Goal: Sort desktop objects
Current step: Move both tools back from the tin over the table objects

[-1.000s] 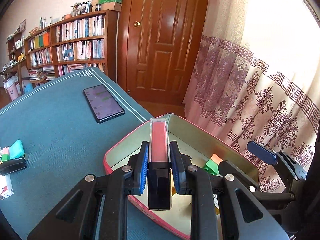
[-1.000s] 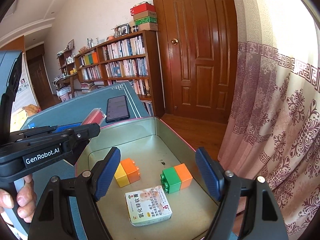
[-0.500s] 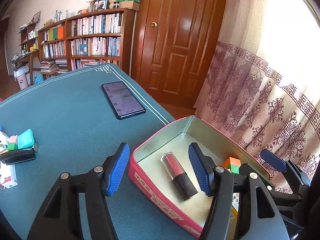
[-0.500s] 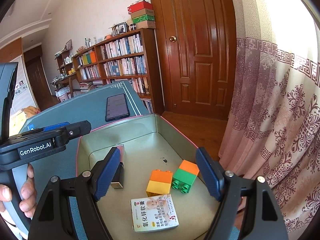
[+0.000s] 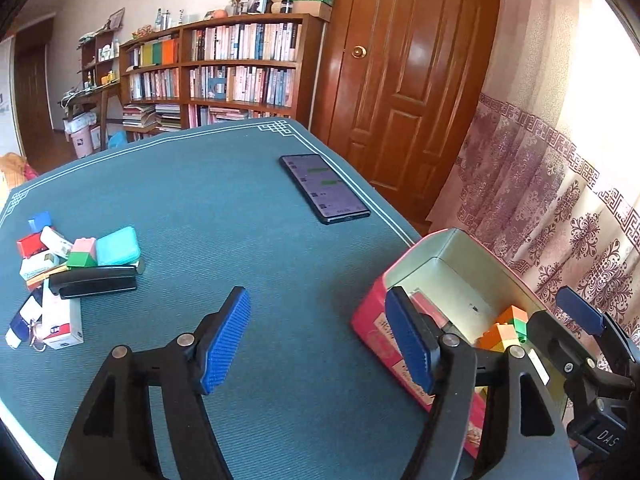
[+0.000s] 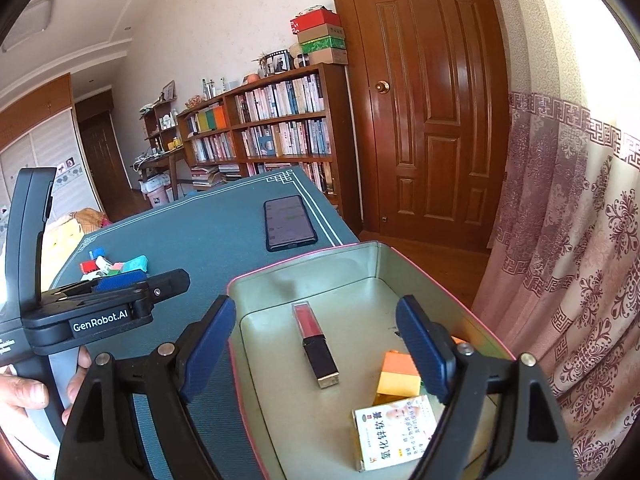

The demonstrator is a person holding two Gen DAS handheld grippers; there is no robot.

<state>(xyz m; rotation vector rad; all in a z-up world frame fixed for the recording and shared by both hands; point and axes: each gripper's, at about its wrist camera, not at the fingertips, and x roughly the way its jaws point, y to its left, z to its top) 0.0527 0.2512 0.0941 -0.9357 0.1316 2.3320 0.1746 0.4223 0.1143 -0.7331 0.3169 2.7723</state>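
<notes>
A pink-sided tin box [image 6: 304,264] [image 5: 372,320] stands at the table's right edge. In it lie a red lipstick with a black cap [image 6: 316,344], an orange and yellow brick [image 6: 400,376], another brick block [image 5: 508,324] and a small medicine box [image 6: 396,436]. My left gripper [image 5: 320,344] is open and empty, over the blue cloth left of the tin. My right gripper [image 6: 320,348] is open and empty above the tin. A pile of small items [image 5: 72,264] with a black stapler [image 5: 96,282] lies at the table's left.
A black phone [image 5: 324,188] [image 6: 288,222] lies near the table's far right edge. The table is covered in blue cloth [image 5: 200,208]. A bookshelf [image 5: 224,72], a wooden door [image 5: 404,80] and a patterned curtain [image 5: 560,184] stand beyond.
My left gripper opened and dropped the lipstick into the tin, then swung left away from it. The bricks in the tin shifted. My right gripper stayed open over the tin.
</notes>
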